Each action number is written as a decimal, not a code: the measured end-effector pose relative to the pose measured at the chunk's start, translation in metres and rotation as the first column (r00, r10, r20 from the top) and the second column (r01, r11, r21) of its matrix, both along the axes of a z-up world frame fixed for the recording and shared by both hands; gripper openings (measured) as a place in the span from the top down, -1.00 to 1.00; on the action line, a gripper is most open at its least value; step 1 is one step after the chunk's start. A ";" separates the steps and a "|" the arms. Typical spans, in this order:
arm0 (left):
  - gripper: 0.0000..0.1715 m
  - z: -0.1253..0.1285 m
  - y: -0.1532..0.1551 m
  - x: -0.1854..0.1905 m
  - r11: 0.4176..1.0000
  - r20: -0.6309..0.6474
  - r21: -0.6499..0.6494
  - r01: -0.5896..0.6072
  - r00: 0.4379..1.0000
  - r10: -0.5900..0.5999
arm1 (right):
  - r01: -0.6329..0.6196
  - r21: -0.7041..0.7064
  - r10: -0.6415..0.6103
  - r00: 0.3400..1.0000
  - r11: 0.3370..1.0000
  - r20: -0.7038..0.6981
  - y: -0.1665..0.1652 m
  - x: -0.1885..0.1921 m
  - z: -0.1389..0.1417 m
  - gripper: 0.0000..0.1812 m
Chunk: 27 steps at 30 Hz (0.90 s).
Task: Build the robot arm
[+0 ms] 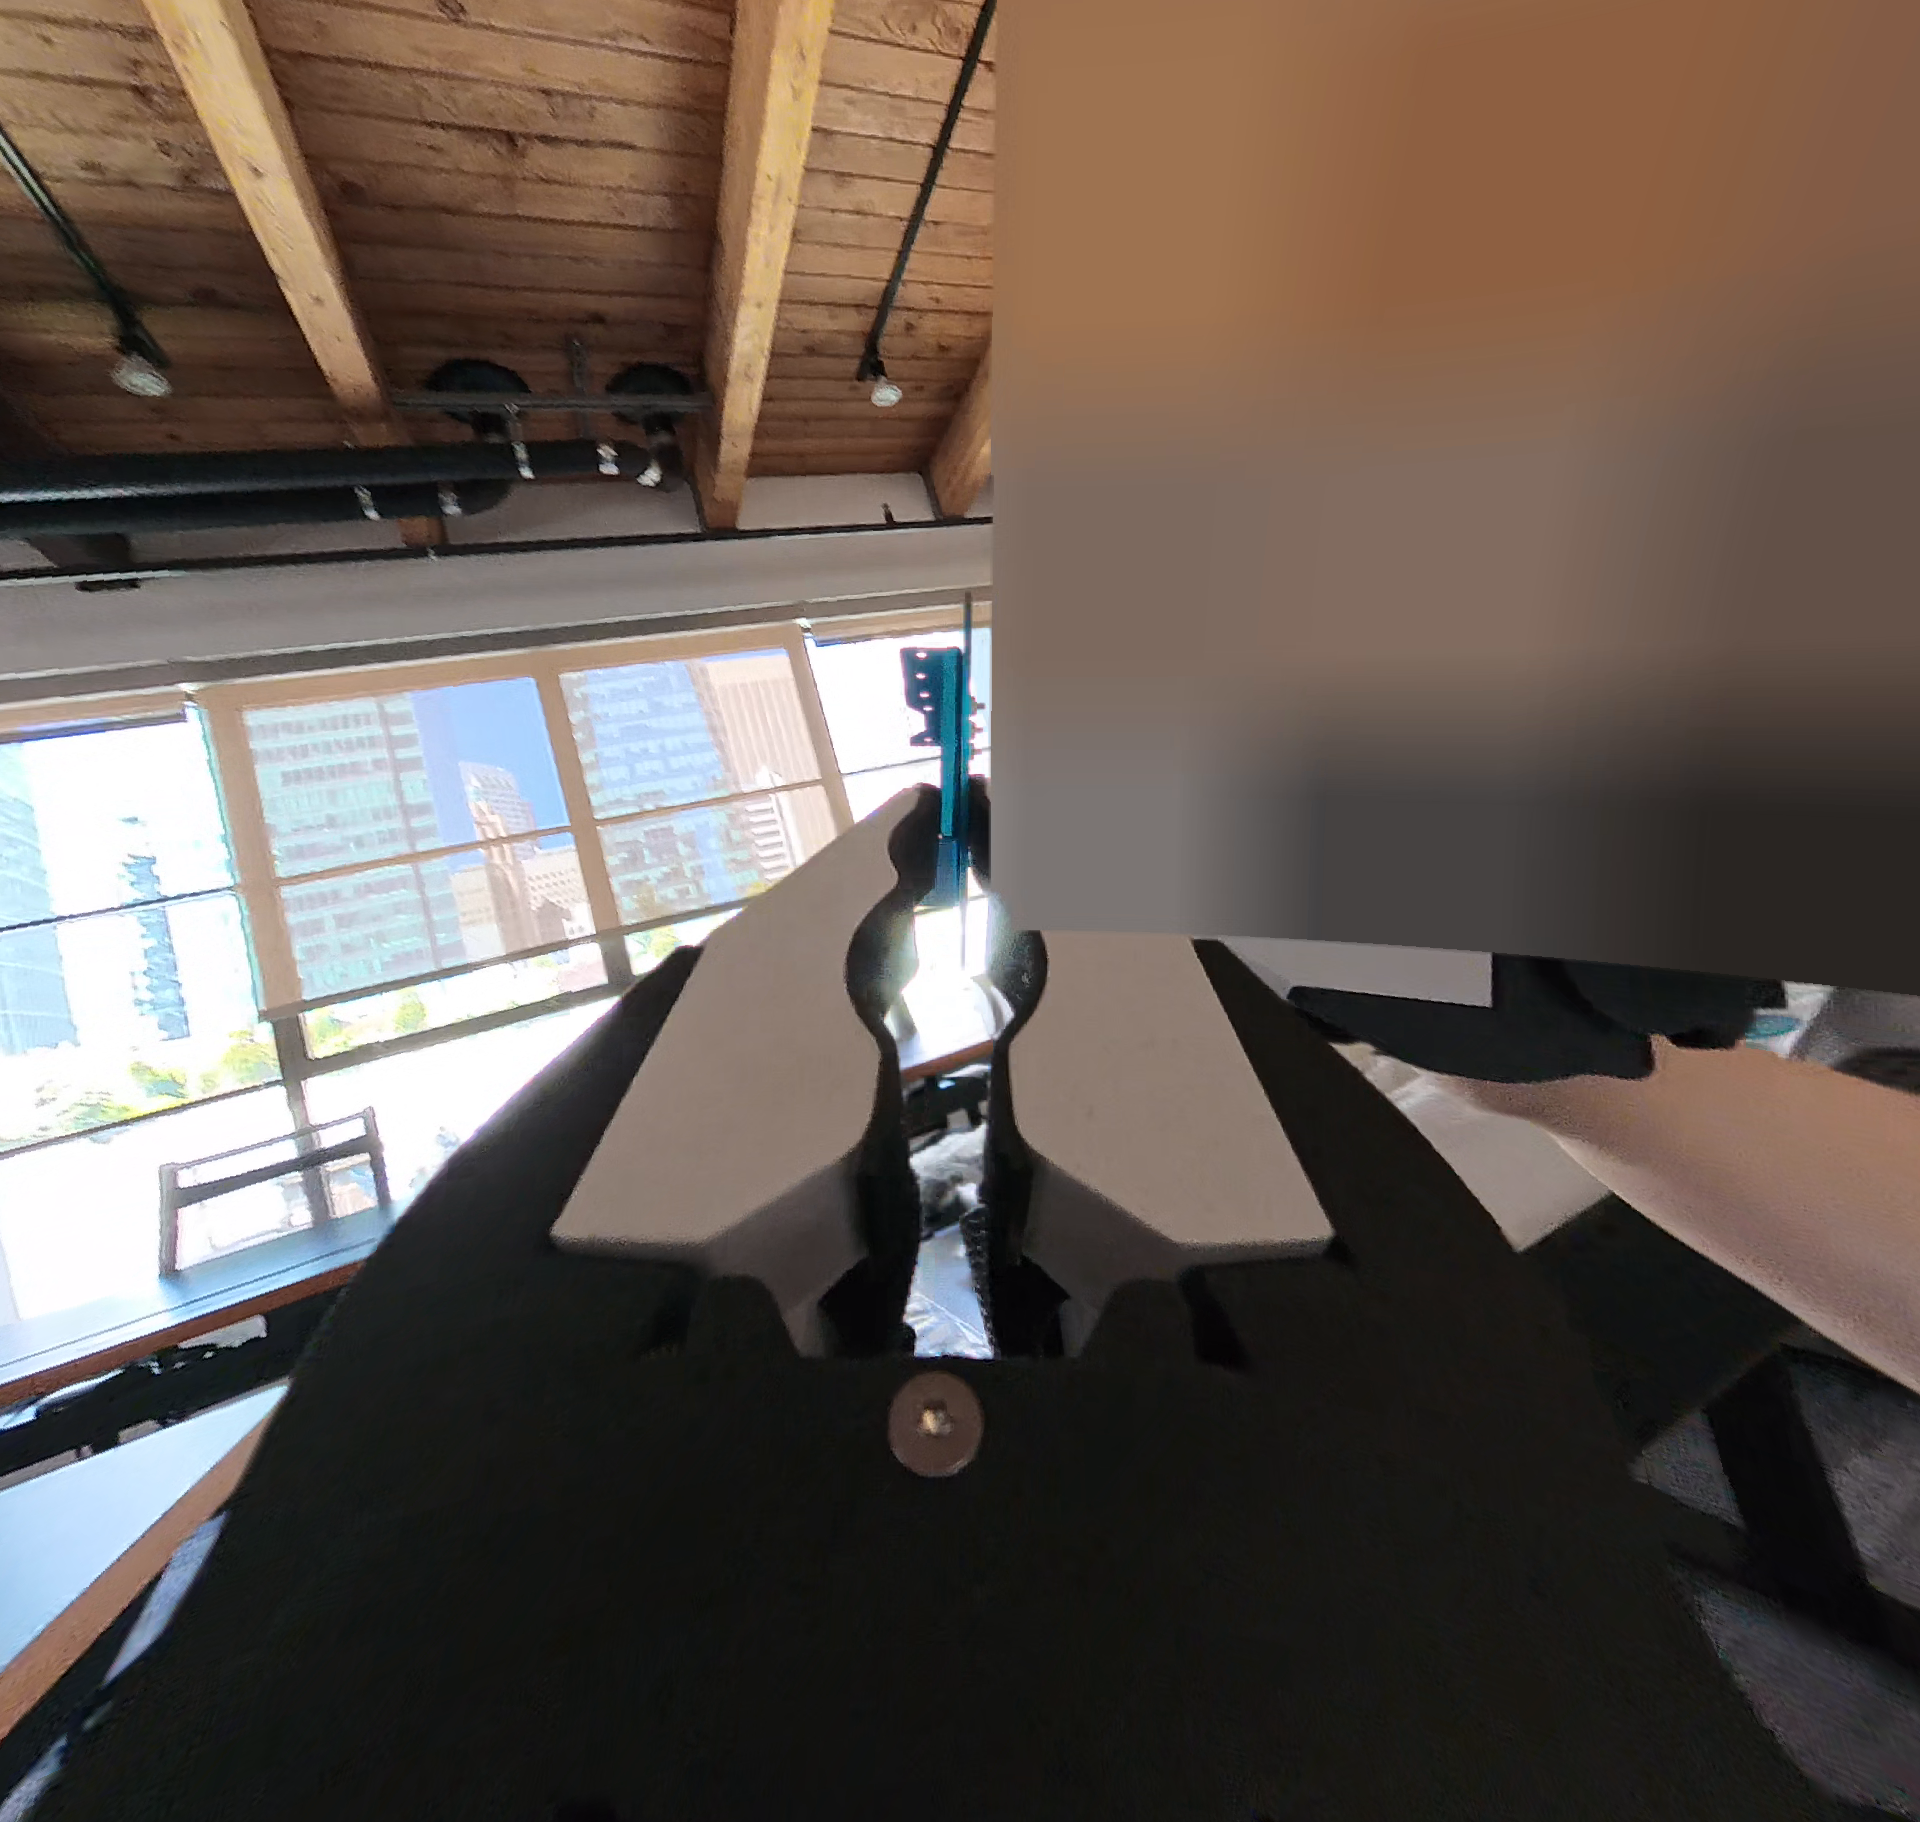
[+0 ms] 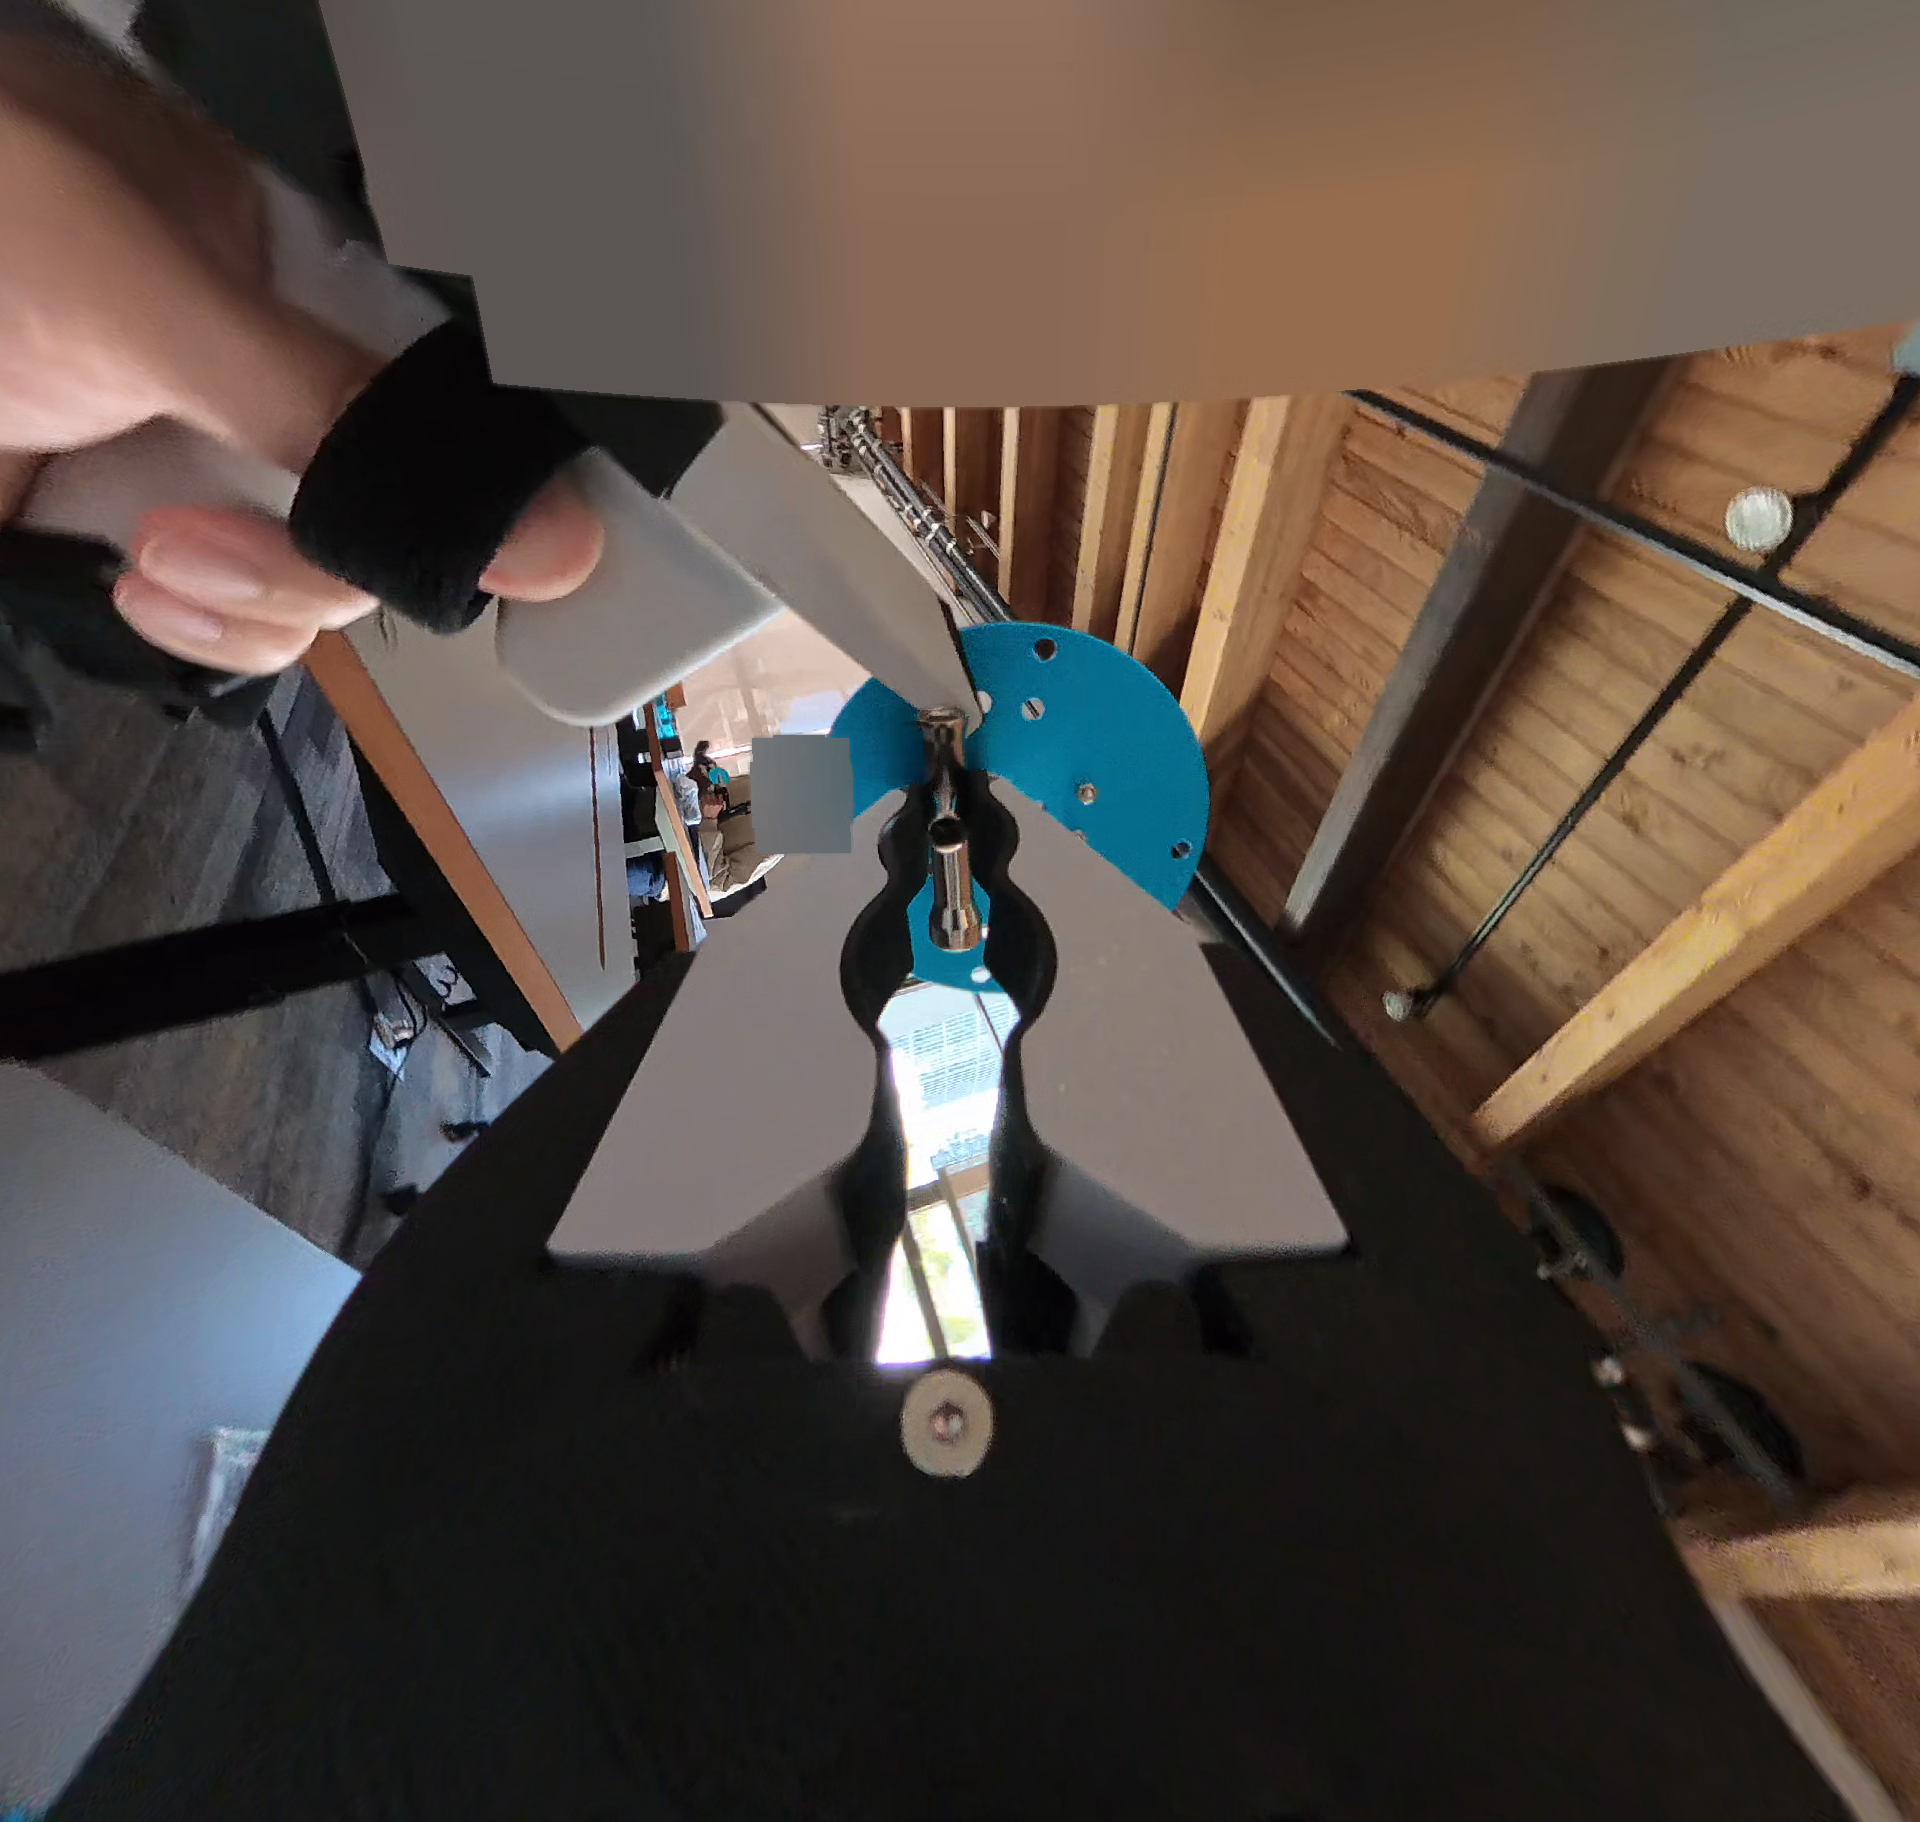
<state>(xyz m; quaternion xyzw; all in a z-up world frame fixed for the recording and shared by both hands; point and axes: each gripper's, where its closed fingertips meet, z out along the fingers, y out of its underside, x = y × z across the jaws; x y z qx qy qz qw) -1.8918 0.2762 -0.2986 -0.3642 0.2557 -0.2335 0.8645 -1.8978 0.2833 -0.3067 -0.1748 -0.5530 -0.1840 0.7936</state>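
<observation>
Left claw grips a blue metal plate edge-on; right claw clenched on a shiny metal wrench at the plate's face.

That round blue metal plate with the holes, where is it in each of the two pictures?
Left wrist view: the blue plate shows edge-on, a thin strip at upper centre, pinched at the left gripper's tips.
Right wrist view: face-on, a disc just above centre, behind the metal socket tool.
Shared landmark: wooden ceiling beams.
</observation>
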 end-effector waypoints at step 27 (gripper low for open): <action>0.96 0.002 -0.006 0.006 0.890 -0.022 0.349 -0.293 0.947 0.320 | -0.926 -0.371 0.232 0.346 -0.075 -0.909 -0.002 0.000 0.005 0.93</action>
